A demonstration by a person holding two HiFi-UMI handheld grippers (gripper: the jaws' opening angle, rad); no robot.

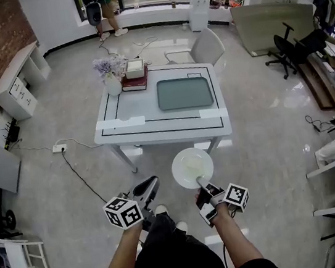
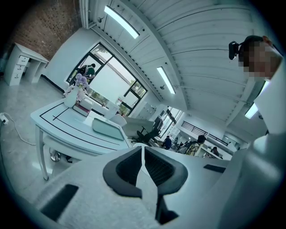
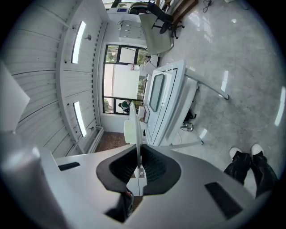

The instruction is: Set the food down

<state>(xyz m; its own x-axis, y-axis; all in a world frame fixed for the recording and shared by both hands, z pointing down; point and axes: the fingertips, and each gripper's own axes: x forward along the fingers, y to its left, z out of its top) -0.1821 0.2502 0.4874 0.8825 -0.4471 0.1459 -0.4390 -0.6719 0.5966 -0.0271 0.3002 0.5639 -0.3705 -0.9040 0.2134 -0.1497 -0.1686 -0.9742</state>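
The right claw [image 1: 204, 188] is pinching the near rim of a round white plate [image 1: 192, 167], which hangs in the air at lower centre of the head view, just short of the tabletop's [image 1: 152, 117] near edge. In the right gripper view the plate stands edge-on as a thin white blade, with both dark pads pressed against it. A faint pale patch lies on the plate; what it is cannot be told.

The left claw [image 1: 148, 187], at lower left of the head view, is pressed together with nothing between its pads; the left gripper view shows the 2 dark pads meeting along a thin seam. Each claw carries a cube of black-and-white square markers [image 1: 123, 213].

On the white tabletop at the frame's centre, a grey-green tray [image 1: 184, 93] lies right of middle. At the tabletop's far-left corner, a white box [image 1: 134, 68] sits on top of 2 stacked dark red books [image 1: 135, 82], just beside a white vase of lilac flowers [image 1: 111, 77]. Any print on the books is too small to read. A thin black line runs round the tabletop near its border, and 2 strips of white tape [image 1: 120, 123] lie near the front edge. A white chair [image 1: 206, 47] stands at the far side.
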